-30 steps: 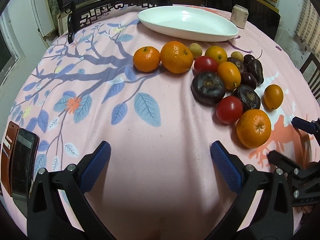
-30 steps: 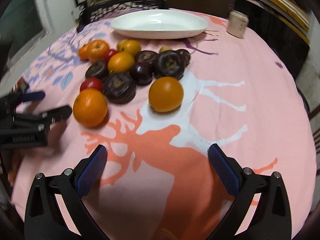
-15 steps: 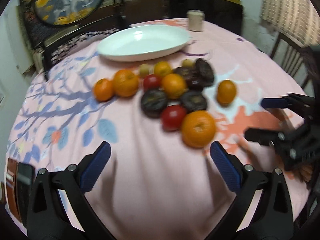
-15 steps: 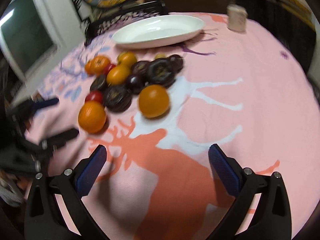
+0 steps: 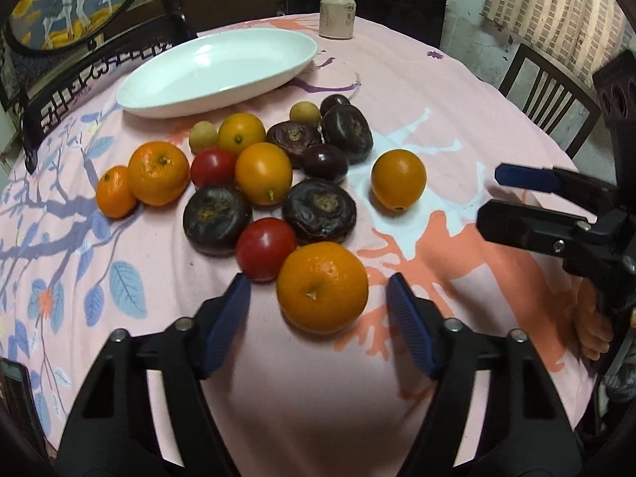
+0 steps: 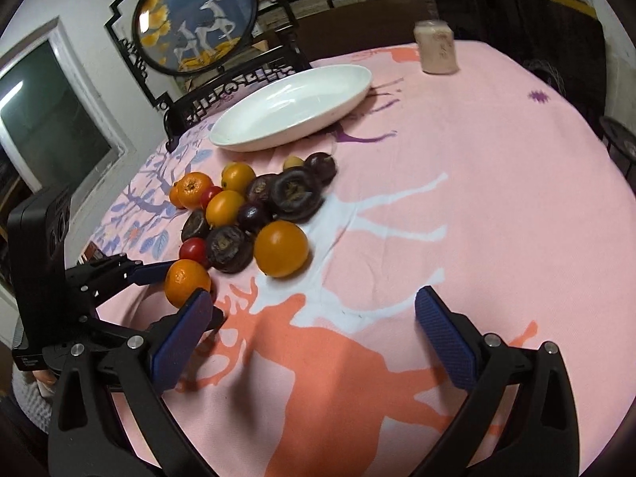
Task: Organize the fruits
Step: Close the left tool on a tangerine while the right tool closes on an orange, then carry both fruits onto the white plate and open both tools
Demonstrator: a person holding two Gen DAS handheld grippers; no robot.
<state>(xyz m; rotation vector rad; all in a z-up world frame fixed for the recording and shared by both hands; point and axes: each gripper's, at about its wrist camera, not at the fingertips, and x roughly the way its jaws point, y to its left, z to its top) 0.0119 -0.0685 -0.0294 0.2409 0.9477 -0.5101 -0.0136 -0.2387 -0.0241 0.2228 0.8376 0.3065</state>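
A heap of fruit lies on the pink tablecloth: mandarins, red tomatoes (image 5: 265, 253), dark brown-purple fruits (image 5: 319, 210) and small yellow ones. The nearest mandarin (image 5: 322, 286) sits between the blue pads of my left gripper (image 5: 317, 284), whose jaws are closing, with a gap still showing on both sides. A lone orange fruit (image 5: 398, 179) lies to the right. An empty white oval plate (image 5: 214, 71) stands behind the heap. My right gripper (image 6: 314, 342) hovers open over bare cloth, right of the heap, with nothing between its fingers.
A drink can (image 5: 337, 16) stands beyond the plate near the far edge. Dark chairs (image 5: 548, 91) ring the round table. A phone (image 5: 12, 389) lies at the near left edge. A hand (image 5: 592, 326) shows under the right gripper's body.
The left gripper swung right and in toward the nearest mandarin, and its jaws narrowed around it. The right gripper's view rolled and shifted slightly; its jaws stay wide.
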